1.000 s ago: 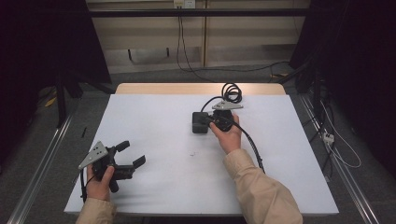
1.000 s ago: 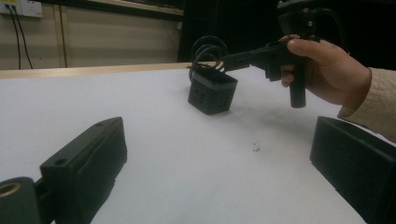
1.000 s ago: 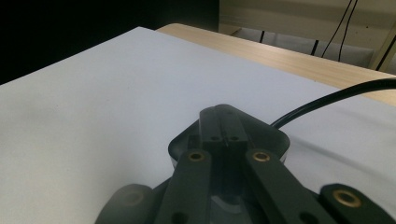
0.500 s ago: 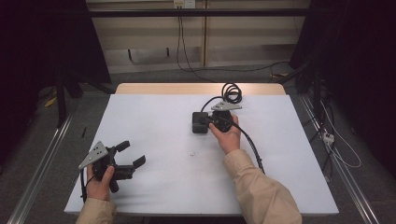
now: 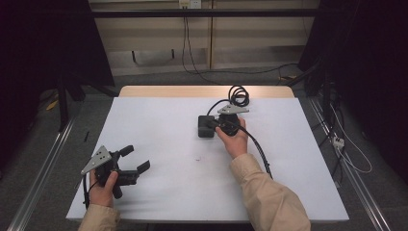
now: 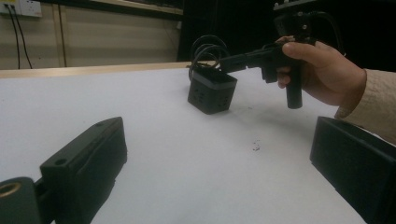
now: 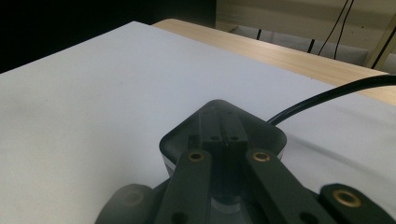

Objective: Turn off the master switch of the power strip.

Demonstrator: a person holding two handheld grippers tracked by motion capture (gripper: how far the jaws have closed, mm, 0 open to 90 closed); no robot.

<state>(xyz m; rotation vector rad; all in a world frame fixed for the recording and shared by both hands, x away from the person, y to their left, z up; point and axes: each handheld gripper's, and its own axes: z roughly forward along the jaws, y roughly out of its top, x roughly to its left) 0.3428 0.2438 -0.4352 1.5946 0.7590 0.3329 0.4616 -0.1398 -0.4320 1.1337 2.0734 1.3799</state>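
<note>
Resting on the white table (image 5: 159, 120), a black box (image 5: 205, 126) sits under the right gripper (image 5: 216, 124), jaws together; the left gripper (image 5: 136, 160), jaws apart, waits well apart.

The table (image 5: 159, 139) is covered in plain white, with a strip of pale wood left bare along its far edge. A black box (image 5: 206, 126) with a glossy dark top is seen on it, and a black cable (image 5: 237, 95) is coiled behind it. Both grippers, left (image 5: 135, 161) and right (image 5: 215, 124), are black, each topped by a grey plate; brass-coloured rings are set in the right gripper's jaws. The sleeves (image 5: 269, 197) are beige. The back wall (image 5: 159, 38) is cream, and the floor (image 5: 43, 144) is grey.
</note>
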